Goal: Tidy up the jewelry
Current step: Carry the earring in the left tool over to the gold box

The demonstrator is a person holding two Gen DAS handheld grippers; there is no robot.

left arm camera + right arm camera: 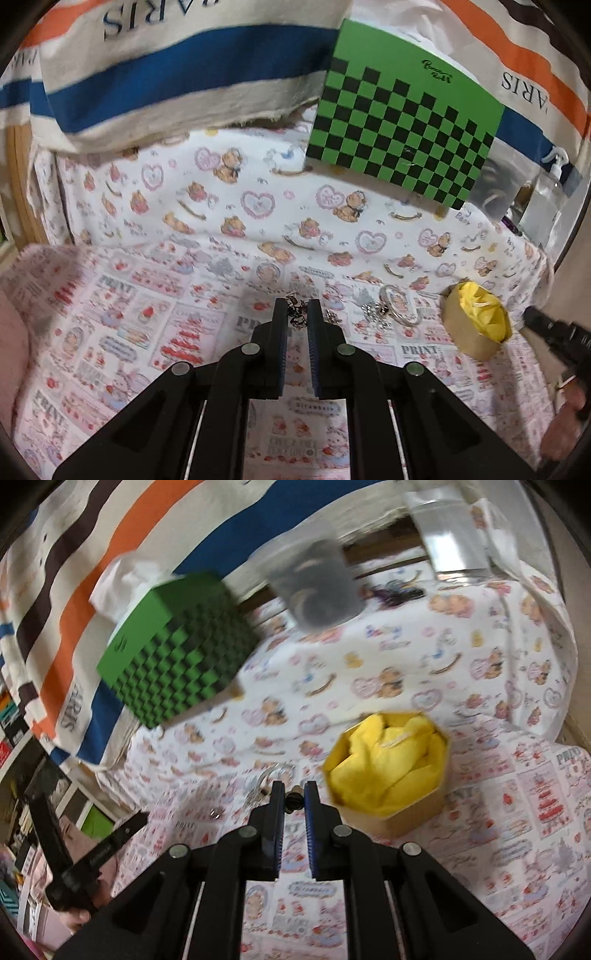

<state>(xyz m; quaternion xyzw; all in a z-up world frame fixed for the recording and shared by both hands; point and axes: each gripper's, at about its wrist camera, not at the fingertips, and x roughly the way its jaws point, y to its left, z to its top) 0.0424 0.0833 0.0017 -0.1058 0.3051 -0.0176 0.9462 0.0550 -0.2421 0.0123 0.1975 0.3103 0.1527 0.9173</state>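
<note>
A tan box lined with yellow tissue (478,319) (391,766) stands on the patterned cloth. Left of it lie a silver bangle with charms (397,304) and a dark chain piece (297,312). My left gripper (297,306) hovers over the dark chain piece, jaws narrowly apart with the chain between the tips; I cannot tell if it is gripped. My right gripper (294,792) is just left of the box, jaws narrowly apart around a small dark jewelry piece (293,800); grip unclear. The silver bangle (267,775) lies just beyond it.
A green checkered box (402,122) (177,650) stands at the back, against a striped tote bag (166,74). A grey translucent cup (314,587) and a clear container (450,535) stand at the back right. The other gripper shows at the frame edges (554,332) (92,856).
</note>
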